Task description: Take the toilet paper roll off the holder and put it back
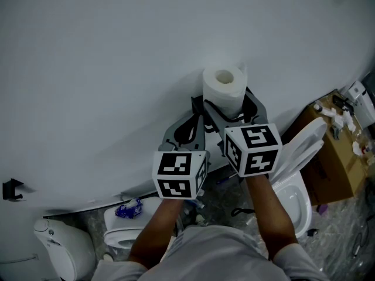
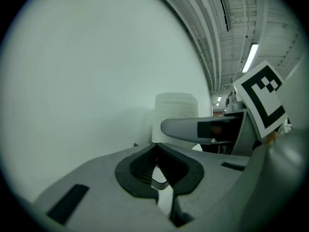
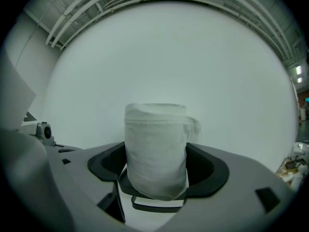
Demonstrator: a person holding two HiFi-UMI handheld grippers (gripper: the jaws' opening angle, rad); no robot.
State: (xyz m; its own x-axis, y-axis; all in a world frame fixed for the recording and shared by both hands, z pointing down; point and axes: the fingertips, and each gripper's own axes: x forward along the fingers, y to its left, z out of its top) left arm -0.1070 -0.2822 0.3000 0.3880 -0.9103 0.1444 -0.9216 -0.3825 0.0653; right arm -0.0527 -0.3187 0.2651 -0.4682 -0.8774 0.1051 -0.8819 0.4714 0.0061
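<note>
White toilet paper roll (image 3: 157,144), the only one, stands upright, pinched between the jaws of the right tool (image 3: 158,168) in front of a pale wall (image 1: 105,57). The left tool (image 2: 155,151), second of two, is pressed together on nothing, just beside it.

**A:** White toilet paper roll (image 1: 223,86) on a pale grey-white wall (image 1: 117,51), hardly any contrast there!

**B:** Left gripper (image 1: 190,124) and right gripper (image 1: 228,109) both have grey bodies and black pads, and each cube wears black-and-white squares.

**A:** Off to the side, a brown cardboard box (image 1: 337,157) and a white toilet (image 1: 293,201).

**B:** And a blue scrap (image 1: 129,208) down low!
</note>
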